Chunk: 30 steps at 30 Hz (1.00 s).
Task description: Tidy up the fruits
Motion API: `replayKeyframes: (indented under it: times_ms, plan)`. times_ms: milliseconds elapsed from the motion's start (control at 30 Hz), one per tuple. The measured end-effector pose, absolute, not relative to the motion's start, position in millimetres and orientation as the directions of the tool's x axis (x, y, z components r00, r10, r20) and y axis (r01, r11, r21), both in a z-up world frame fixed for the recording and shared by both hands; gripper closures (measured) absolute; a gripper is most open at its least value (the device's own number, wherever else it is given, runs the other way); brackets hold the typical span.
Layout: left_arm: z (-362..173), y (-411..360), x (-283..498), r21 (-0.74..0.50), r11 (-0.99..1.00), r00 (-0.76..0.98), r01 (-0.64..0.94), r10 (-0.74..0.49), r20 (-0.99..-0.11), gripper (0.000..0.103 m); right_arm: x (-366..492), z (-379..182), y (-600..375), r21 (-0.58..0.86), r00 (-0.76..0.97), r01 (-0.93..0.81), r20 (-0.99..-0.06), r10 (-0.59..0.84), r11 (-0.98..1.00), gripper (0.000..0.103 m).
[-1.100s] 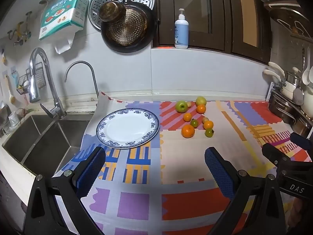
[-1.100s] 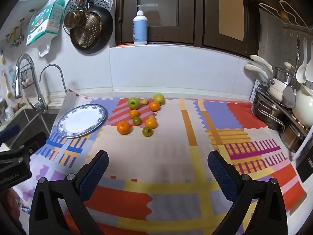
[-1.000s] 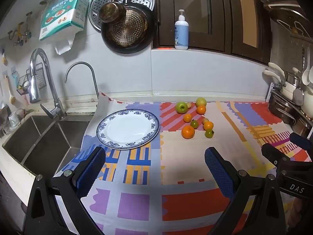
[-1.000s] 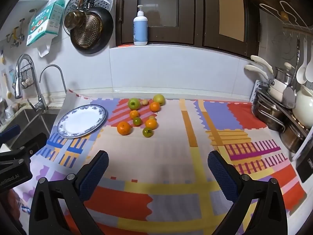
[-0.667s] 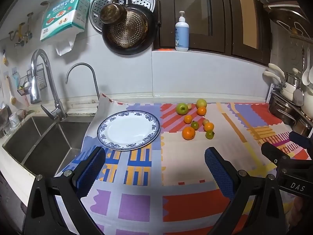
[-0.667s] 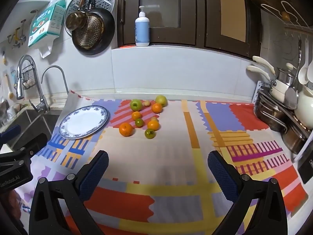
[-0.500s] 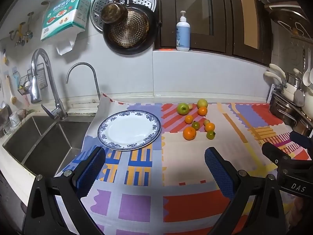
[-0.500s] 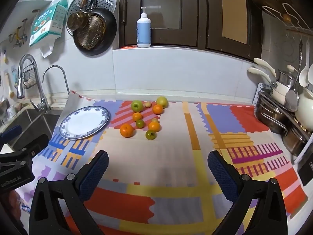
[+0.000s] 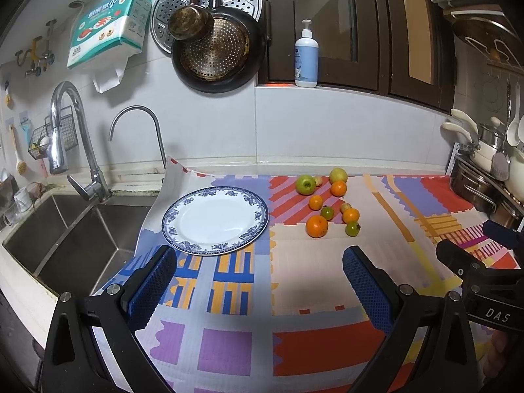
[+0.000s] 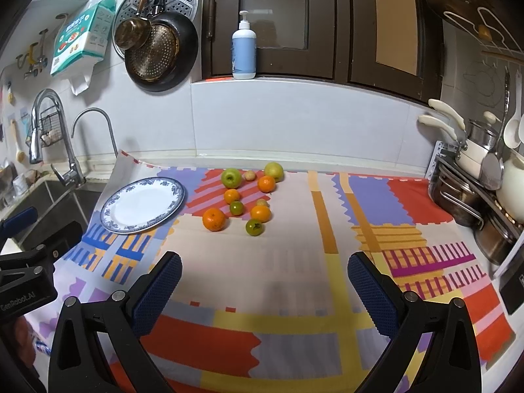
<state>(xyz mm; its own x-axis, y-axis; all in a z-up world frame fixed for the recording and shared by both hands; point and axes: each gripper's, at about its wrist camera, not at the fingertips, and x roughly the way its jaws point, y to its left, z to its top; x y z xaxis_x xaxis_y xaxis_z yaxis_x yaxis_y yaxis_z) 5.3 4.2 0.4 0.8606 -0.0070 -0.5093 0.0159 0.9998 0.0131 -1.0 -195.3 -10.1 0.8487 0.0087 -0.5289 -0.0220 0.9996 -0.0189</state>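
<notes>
— While both my tools hang low over the patterned mat (image 10: 294, 262), where do the fruits sit?

— Just above the middle of each frame, in a loose cluster. My left gripper (image 9: 258, 281) has its jaws spread wide, nothing between the blue pads (image 9: 154, 281). My right gripper (image 10: 262, 285) is spread just as wide and also empty.

— Name the fruits.

— At the far edge of the cluster, a green apple (image 10: 231, 177) and a yellow-green apple (image 10: 273, 171), with a small pale fruit (image 10: 250, 175) between them. An orange (image 10: 266, 183) lies just below the yellow-green apple, touching or nearly so; I cannot tell which. A smaller orange (image 10: 232, 196) sits under the green apple. Closer to me, a large orange (image 10: 214, 219), a green tangerine (image 10: 236, 208), another orange (image 10: 260, 213) and a second green tangerine (image 10: 254, 227), nearest of all. Another small pale fruit peeks from behind that orange.

— And the plate?

— The blue-rimmed white plate (image 9: 178, 216) lies left of the fruits, apart from them, with nothing on it. It rests on the mat beside the sink (image 9: 42, 235), which fills the left of the frame.

— Can each gripper be seen from the other camera?

— Yes. In the left wrist view, my right gripper shows at the right edge; in the right wrist view, my left one shows at the lower left.
</notes>
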Motion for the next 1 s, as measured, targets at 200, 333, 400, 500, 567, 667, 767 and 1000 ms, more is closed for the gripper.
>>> replayKeyframes:
  times_ms: [200, 333, 400, 500, 567, 667, 767, 1000]
  plan:
    - [1.6, 3.8, 7.0, 0.012, 1.000, 0.862, 0.018, -0.009, -0.507, 0.000, 1.6, -9.3, -195.3, -0.020, 0.849, -0.024, -0.528, 0.010, 1.000, 0.001]
    - [1.3, 3.0, 7.5, 0.013, 1.000, 0.861, 0.016, -0.007, -0.509, 0.000, 4.8, -9.1, -194.7, -0.019, 0.849, -0.029, -0.527, 0.014, 0.999, 0.001]
    - [1.3, 3.5, 7.3, 0.011, 1.000, 0.862, 0.020, -0.012, -0.507, 0.000, 5.6, -9.1, -193.9, -0.019, 0.850, -0.029, -0.526, 0.015, 0.999, 0.001]
    - [2.2, 3.4, 8.2, 0.012, 1.000, 0.862, 0.020, -0.012, -0.507, 0.000, 5.1, -9.3, -193.9, -0.018, 0.850, -0.029, -0.527, 0.015, 0.999, 0.001]
    - [2.5, 3.2, 9.2, 0.013, 1.000, 0.863, 0.020, -0.011, -0.505, 0.000, 4.3, -9.3, -194.4, -0.019, 0.850, -0.027, -0.526, 0.013, 0.999, 0.001]
    - [2.9, 2.8, 10.7, 0.013, 1.000, 0.863, 0.021, -0.012, -0.504, 0.000, 3.7, -9.2, -195.0, -0.019, 0.850, -0.028, -0.526, 0.014, 0.999, 0.001]
    - [3.0, 2.6, 10.4, 0.012, 1.000, 0.864, 0.021, -0.012, -0.504, 0.000, 3.9, -9.3, -194.9, -0.019, 0.850, -0.028, -0.526, 0.014, 0.999, 0.001]
    - [2.4, 2.6, 10.1, 0.010, 1.000, 0.863, 0.021, -0.013, -0.504, 0.000, 5.8, -9.7, -193.7, -0.018, 0.850, -0.028, -0.527, 0.014, 0.999, 0.001]
